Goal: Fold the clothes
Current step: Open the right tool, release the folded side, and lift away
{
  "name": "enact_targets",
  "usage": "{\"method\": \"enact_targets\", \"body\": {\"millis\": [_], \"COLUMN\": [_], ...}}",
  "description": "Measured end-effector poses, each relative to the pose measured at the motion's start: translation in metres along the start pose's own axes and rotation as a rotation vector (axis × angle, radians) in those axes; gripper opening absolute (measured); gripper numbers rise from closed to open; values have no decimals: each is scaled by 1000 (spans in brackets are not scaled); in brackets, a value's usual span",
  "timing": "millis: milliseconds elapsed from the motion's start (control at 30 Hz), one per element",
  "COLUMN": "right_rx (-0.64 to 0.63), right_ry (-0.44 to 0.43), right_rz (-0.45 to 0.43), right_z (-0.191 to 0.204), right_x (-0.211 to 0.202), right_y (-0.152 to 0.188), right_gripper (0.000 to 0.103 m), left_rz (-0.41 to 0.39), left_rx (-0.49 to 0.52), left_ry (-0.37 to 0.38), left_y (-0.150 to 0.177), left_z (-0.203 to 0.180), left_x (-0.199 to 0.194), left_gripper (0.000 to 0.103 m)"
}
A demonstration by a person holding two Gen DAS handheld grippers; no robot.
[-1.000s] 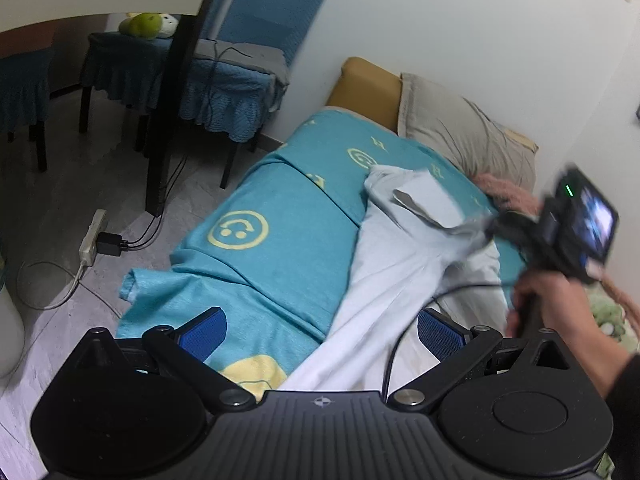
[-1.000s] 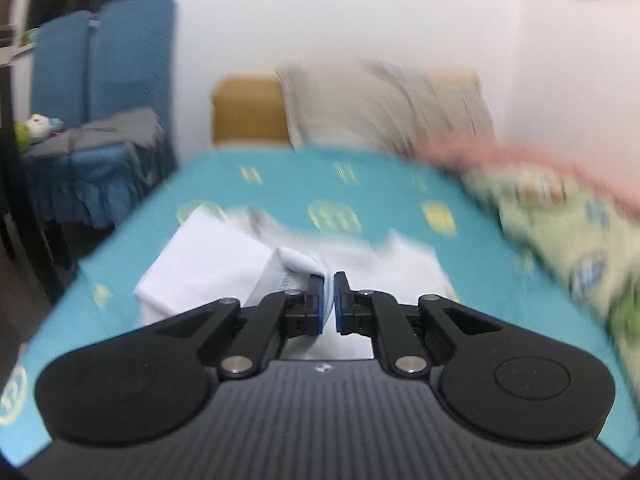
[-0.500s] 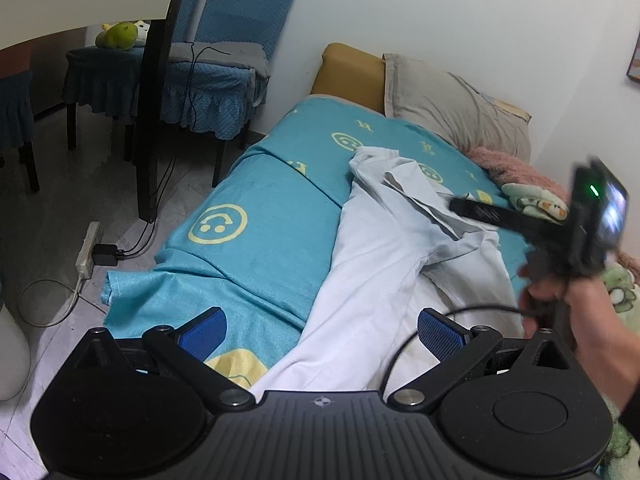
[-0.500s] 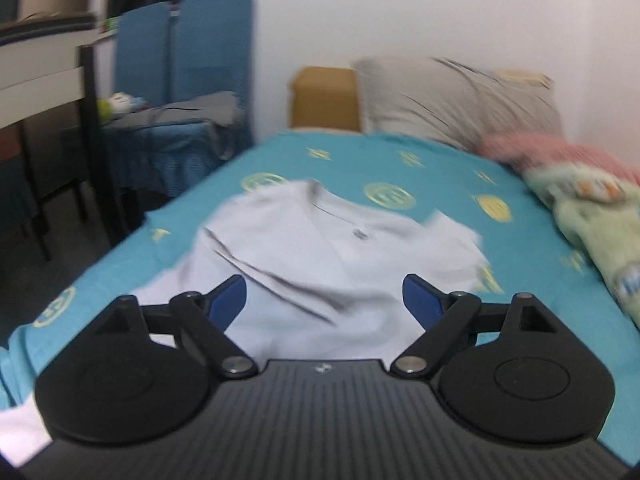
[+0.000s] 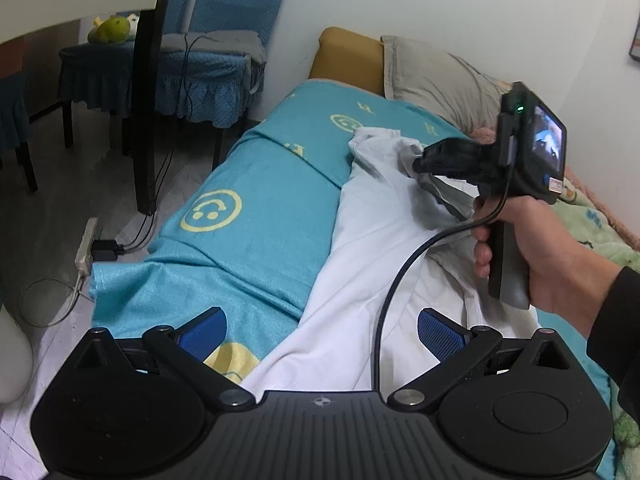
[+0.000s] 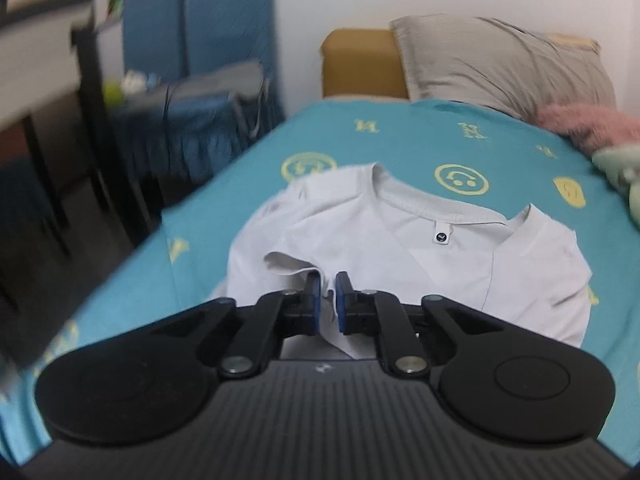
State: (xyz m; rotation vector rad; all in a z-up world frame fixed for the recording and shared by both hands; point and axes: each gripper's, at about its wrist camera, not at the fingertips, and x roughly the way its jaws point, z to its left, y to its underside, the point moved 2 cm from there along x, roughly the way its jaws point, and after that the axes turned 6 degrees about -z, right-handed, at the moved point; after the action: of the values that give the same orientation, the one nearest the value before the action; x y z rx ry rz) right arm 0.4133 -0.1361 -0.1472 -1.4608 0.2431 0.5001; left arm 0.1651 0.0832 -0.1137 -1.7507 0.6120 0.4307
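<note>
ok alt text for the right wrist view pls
The right gripper is nearly shut, pinching a fold of the white cotton t-shirt, which lies on a teal bedspread with yellow smiley faces. A grey pillow sits behind at the head of the bed, and blue chairs stand blurred on the left.

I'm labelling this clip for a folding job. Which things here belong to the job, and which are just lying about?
Job: white shirt; right gripper, shut on a fold of it; left gripper, open; bed sheet under the shirt.

Lying about: pillow, pink blanket, chair, power strip.
</note>
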Motion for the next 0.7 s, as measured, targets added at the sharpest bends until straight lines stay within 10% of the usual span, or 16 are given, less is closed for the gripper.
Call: {"method": "enact_targets", "body": {"millis": [333,567,667,700], "right_rx": [227,236,239,239], "right_ry": [262,180,148,138], "right_rz": [-109,-65,-66,-67], "right_z": [-89,-96,-88,-85], "right_x": [9,26,1,-8], "right_y": [-19,-1,-5,-7], "right_gripper": [6,10,20,43], "left_rz": [-48,-95,-115,-122], "left_rx": [-1,71,102,113], "left_ry": [14,23,27,28], "left_y": [-2,-3,-3,-4], "left_z": [-2,-18,-25,-28], "left_x": [-8,-12,-14,-14], "left_gripper": [103,103,103,103]}}
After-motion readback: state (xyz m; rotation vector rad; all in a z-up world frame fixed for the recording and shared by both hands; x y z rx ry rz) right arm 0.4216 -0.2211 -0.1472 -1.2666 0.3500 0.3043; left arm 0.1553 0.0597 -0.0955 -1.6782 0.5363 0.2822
